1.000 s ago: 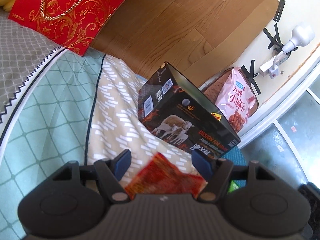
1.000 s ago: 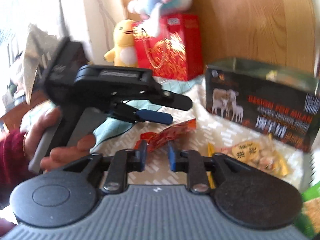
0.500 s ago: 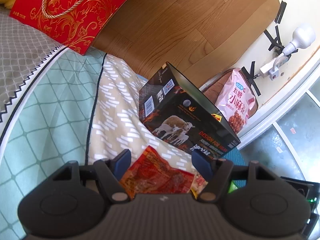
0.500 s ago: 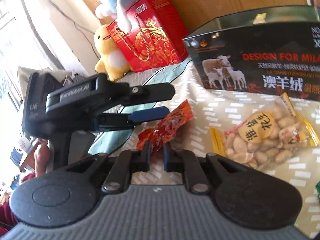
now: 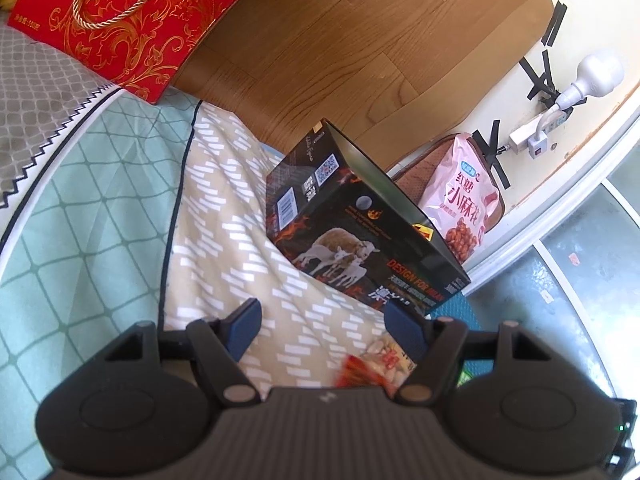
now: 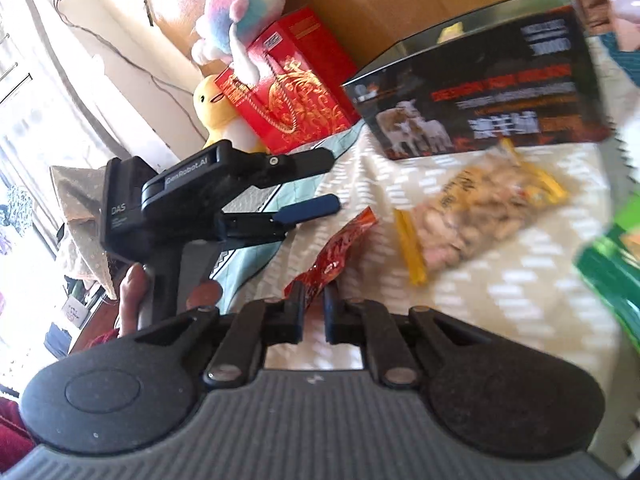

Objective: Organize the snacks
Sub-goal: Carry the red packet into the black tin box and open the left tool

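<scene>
My right gripper (image 6: 313, 300) is shut on a corner of a red snack packet (image 6: 340, 246) and holds it above the patterned bedspread (image 6: 520, 288). The packet also shows blurred in the left wrist view (image 5: 358, 372). My left gripper (image 5: 332, 324) is open and empty; it also shows in the right wrist view (image 6: 308, 184), to the left of the packet. A yellow bag of peanuts (image 6: 484, 208) lies in front of an open black box with sheep on it (image 5: 360, 220); the box also shows in the right wrist view (image 6: 484, 92).
A red gift bag (image 5: 116, 20) stands at the back left by a wooden headboard (image 5: 340, 40). A pink snack bag (image 5: 460, 196) leans behind the box. A green packet (image 6: 612, 264) lies at the right. Plush toys (image 6: 236, 12) sit on the gift bag.
My right gripper has carried the red packet rightward, out from between the left gripper's fingers, towards the peanuts and the box. The left gripper has stayed open and still.
</scene>
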